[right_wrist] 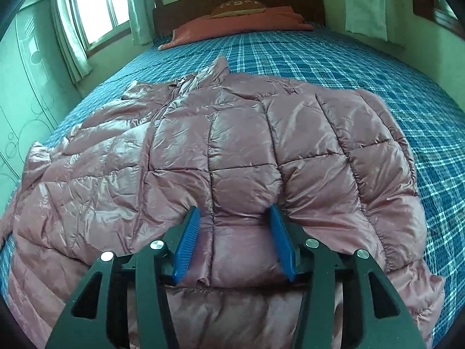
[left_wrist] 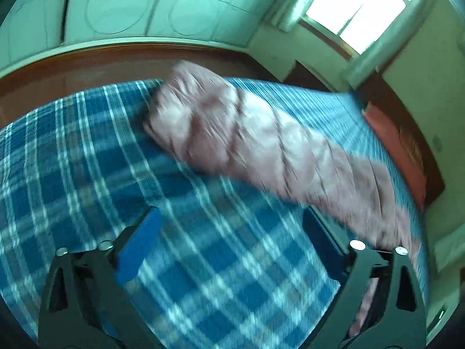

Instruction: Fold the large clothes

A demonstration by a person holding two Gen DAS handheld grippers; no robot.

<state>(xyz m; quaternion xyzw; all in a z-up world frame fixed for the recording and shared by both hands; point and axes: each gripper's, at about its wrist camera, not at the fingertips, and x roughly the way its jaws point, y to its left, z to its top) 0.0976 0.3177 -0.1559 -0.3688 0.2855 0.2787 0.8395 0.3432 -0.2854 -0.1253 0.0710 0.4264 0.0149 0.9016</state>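
Early in the fold, by the look of it. Pink quilted jacket (right_wrist: 221,151) spread across the blue plaid bed (right_wrist: 377,67), filling the centre and lower half of the right wrist view, collar toward the upper middle, one sleeve trailing to the left edge of the frame, the other lying along the right side. No crisp crease or stacked layer anywhere visible (possibly one sleeve brought in over the body at right, hard to say).

Right claw (right_wrist: 235,212) at lower centre, partly open, blue pads straddling a puffed panel near the hem; fabric bulging between them, not clearly pinched.

Left claw (left_wrist: 232,212) at the bottom of a heavily blurred left wrist view, spread wide, nothing but plaid bedding between the pads. Same jacket (left_wrist: 232,136) there as a pink streak from upper middle to lower right, passing just behind the right-hand finger.

Remaining, as a judgement: sleeves in, body folded over, bundle squared. Orange pillow (right_wrist: 238,26) at the headboard, well apart.
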